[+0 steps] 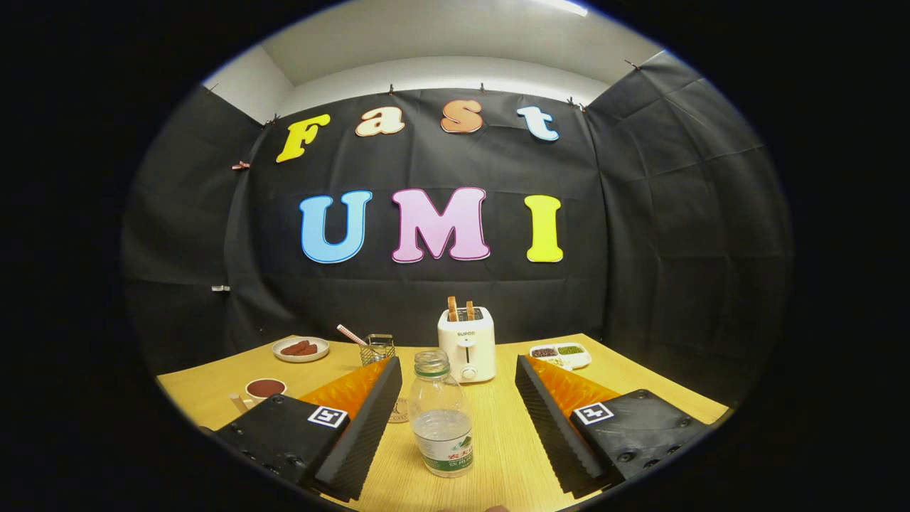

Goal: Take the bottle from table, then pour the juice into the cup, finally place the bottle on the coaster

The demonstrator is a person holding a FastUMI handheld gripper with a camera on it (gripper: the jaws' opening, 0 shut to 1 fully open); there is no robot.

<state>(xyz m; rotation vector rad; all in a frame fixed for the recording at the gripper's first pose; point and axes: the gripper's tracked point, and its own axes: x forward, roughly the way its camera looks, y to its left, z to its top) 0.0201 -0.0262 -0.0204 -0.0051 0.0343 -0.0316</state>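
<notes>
Black-draped booth walls back a pale wooden table (498, 441), where the clear plastic bottle (441, 412), cap off for pouring, stands between our wide-open, empty gripper (455, 427) fingers. Behind it waits a white toaster (466, 345); beyond the left-hand finger, a red-filled cup (265, 389).

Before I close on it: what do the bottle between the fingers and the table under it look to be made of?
The clear bottle with green-and-white label looks like thin glossy plastic: see-through wall, ribbed shoulder, liquid showing low inside. The light yellow table looks like wood or wood-grain laminate, matte; fine grain lines show, but which one is unclear. The claw stands open, fingers either side of the bottle, not touching.
</notes>
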